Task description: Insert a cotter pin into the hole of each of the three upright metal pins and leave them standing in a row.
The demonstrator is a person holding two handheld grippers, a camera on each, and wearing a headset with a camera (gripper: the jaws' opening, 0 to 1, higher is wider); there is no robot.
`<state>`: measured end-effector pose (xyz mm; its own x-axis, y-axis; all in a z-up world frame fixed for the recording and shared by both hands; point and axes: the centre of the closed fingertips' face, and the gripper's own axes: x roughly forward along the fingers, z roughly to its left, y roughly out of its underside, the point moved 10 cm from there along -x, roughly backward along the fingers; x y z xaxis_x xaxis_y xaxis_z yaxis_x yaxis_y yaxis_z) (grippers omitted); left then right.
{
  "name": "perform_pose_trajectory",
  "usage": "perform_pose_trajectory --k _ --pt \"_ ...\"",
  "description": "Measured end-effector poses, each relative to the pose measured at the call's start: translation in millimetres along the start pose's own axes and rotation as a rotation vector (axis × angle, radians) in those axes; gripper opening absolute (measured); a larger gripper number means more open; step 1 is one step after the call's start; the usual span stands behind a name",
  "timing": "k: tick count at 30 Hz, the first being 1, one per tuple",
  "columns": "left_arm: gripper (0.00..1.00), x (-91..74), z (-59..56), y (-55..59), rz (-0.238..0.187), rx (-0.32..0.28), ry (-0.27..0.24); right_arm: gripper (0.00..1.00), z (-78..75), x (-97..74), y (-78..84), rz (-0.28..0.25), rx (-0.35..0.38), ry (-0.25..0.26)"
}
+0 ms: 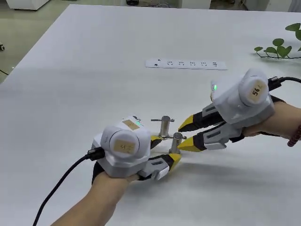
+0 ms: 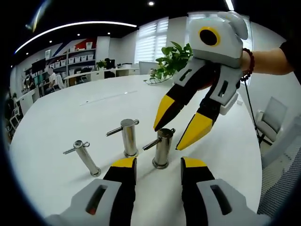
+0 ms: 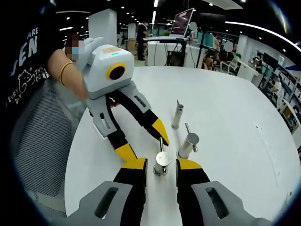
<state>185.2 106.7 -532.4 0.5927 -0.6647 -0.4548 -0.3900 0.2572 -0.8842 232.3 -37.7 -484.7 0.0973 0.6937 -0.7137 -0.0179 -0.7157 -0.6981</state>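
Observation:
Three short metal pins stand in a row on the white table, each with a cotter pin through its head: the near pin, the middle pin and the far pin, which looks tilted in this fisheye view. My left gripper is open, its jaws on either side of the near pin's base. My right gripper comes in from the other side, open, with its yellow tips flanking the same pin's head. In the head view the left gripper hides the far pin.
A white power strip lies flat farther back on the table. Green plant leaves reach in at the far right edge. A black cable trails from the left gripper toward the near table edge.

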Motion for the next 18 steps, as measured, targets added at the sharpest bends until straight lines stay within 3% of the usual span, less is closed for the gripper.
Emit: perform_pose_trajectory --k 10,18 --pt "0.46 -21.4 2.2 -5.9 -0.019 -0.03 -0.015 0.19 -3.9 12.8 3.4 -0.036 0.114 -0.002" --pt "0.54 -33.1 2.5 -9.3 -0.038 -0.043 -0.021 0.15 -2.9 16.3 4.3 -0.05 0.137 -0.012"
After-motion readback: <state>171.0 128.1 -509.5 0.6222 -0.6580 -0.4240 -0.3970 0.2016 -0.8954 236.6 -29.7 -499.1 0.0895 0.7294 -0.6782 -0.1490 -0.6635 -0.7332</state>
